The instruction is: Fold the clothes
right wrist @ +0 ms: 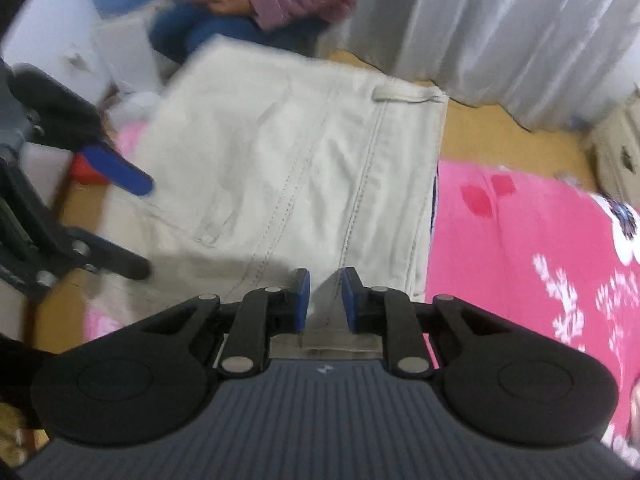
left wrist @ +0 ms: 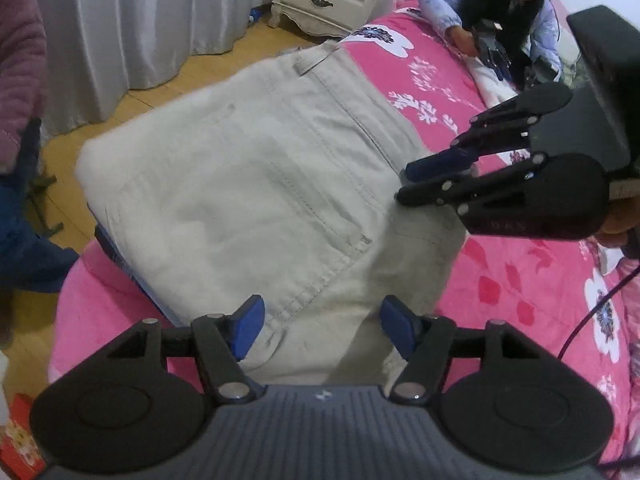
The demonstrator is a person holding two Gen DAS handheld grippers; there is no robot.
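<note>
The trousers lie folded on the pink bed, the right tool pinched on their near edge and the left tool open above the cloth, so the left should probably grip before any lift.

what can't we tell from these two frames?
- Left wrist view: blue cloth mostly buried under the trousers.
- Right wrist view: whether the right claw pinches the trousers; motion blur.
- Right wrist view: left claw body cut off by the left edge.
</note>
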